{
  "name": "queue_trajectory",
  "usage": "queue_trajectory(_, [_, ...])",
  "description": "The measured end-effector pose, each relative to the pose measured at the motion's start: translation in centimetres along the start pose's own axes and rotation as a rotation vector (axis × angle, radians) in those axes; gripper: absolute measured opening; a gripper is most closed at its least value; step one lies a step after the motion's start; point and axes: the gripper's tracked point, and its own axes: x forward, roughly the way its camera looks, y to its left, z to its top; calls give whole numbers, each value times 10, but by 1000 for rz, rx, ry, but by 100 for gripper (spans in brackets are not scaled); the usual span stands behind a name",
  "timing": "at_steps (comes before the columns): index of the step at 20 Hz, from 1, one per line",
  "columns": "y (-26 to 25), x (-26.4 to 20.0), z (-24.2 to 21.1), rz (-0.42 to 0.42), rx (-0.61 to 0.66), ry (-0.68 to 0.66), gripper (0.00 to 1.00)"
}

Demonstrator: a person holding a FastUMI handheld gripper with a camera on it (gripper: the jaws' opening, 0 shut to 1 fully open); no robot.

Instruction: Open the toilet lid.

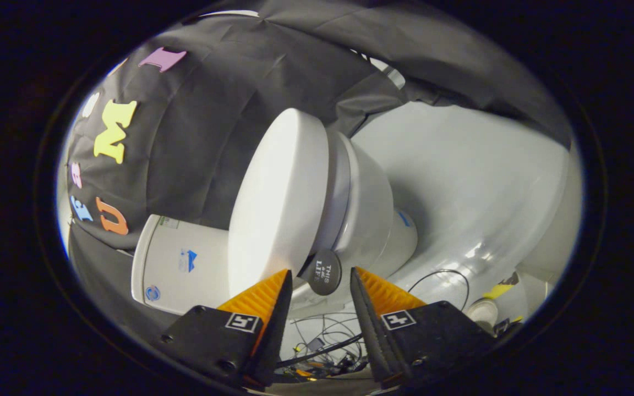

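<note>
My gripper (321,286) holds its fingers apart on nothing, with the toilet lid (278,203) just ahead, still down on the bowl (369,209), so the lifting remains undone.

The toilet lid (281,203) looks like smooth, semi-gloss plastic, closed on its seat. The bowl (369,203) and tank (176,264) look like glazed ceramic, glossy. The floor (476,181) is smooth and shiny, catching light. The wall cloth (201,137) is matt, creased fabric. A round dark tag (323,271) on the lid's edge looks matt. The gripper (321,297) has ridged jaws, spread apart.
</note>
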Motion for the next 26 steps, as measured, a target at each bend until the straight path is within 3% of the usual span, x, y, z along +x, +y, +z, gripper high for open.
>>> queue_trajectory(3, [-11,3,7,-64,-1,-20,43])
queue_trajectory(5, [-9,3,12,-63,40,-33,28])
queue_trajectory(14, [1,3,17,-24,242,-29,13])
queue_trajectory(26, [40,-18,23,3,199,-64,12])
